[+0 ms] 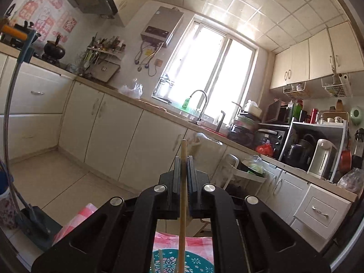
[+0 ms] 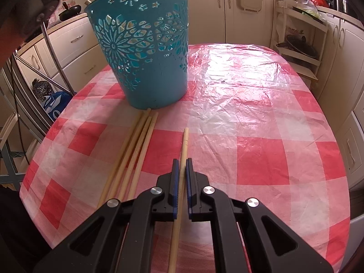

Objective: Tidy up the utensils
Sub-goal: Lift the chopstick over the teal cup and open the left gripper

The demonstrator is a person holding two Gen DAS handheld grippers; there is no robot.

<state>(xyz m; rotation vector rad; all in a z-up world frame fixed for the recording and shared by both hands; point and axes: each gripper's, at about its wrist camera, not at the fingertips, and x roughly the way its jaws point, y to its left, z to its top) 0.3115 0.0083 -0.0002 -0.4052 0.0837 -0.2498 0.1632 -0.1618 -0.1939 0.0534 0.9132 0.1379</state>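
- The left gripper point(image 1: 183, 159) pinched a chopstick point(image 1: 182, 204) upright, high above the teal bin point(image 1: 195, 261), whose rim showed below with two more sticks point(image 1: 160, 260) inside.
- The right gripper point(image 2: 181, 161) had its jaws nearly closed around another chopstick point(image 2: 184, 145) on the checked tablecloth point(image 2: 261, 136); whether it gripped was unclear.
- Three loose chopsticks point(image 2: 136, 147) lay just left, their tips touching the bin's point(image 2: 145, 45) base.

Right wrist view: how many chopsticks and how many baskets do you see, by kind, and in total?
Chopsticks lying loose on the table: 3
Chopstick between the right gripper fingers: 1
Teal basket: 1
Total: 5
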